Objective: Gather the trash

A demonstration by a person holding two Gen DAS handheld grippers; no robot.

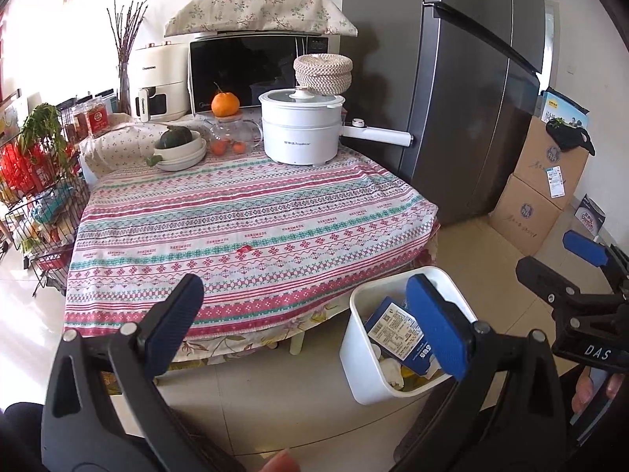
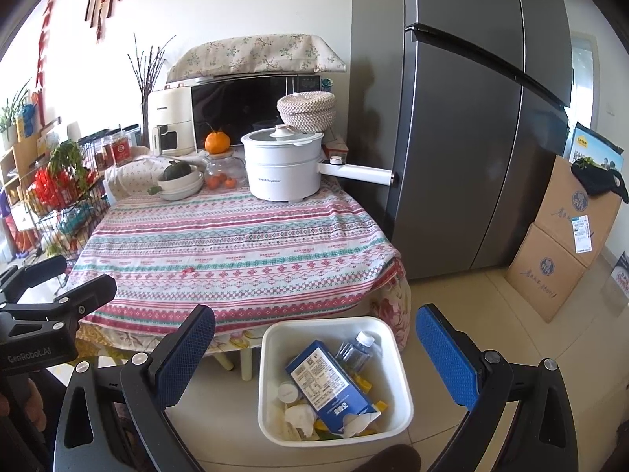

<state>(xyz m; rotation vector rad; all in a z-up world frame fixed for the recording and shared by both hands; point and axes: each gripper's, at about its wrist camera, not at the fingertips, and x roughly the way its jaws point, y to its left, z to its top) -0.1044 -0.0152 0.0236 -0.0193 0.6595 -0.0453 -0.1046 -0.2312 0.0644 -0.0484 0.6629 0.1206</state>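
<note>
Two grippers are seen, both with fingers spread wide and nothing between them.

In the left wrist view, the left gripper (image 1: pixel 310 320) is held over the near edge of the desk (image 1: pixel 251 212), which is covered by a striped cloth. A small red scrap (image 1: pixel 243 250) lies on the cloth, well apart from the fingers. The white bin (image 1: pixel 369 377) stands on the floor just beside the desk's right corner, partly hidden behind the right-hand finger; a blue carton (image 1: pixel 397 330) is seen inside it. The right gripper (image 1: pixel 550 271) is seen at the right edge, above the floor. At the back of the desk a white pot (image 1: pixel 300 131), a bowl stack (image 1: pixel 181 153) and an orange (image 1: pixel 225 104) are placed.

In the right wrist view, the right gripper (image 2: pixel 314 348) is held above the bin (image 2: pixel 271 358), which is framed between its fingers. Inside, the carton (image 2: pixel 330 385) lies tilted, with a clear bottle (image 2: pixel 355 350), crumpled tissue (image 2: pixel 298 417) and yellow wrappers (image 2: pixel 379 405) around it. The scrap (image 2: pixel 188 270) is seen on the cloth. The left gripper (image 2: pixel 74 275) is seen at the left edge, over the desk corner. A grey fridge (image 2: pixel 471 137) stands beside the desk.
</note>
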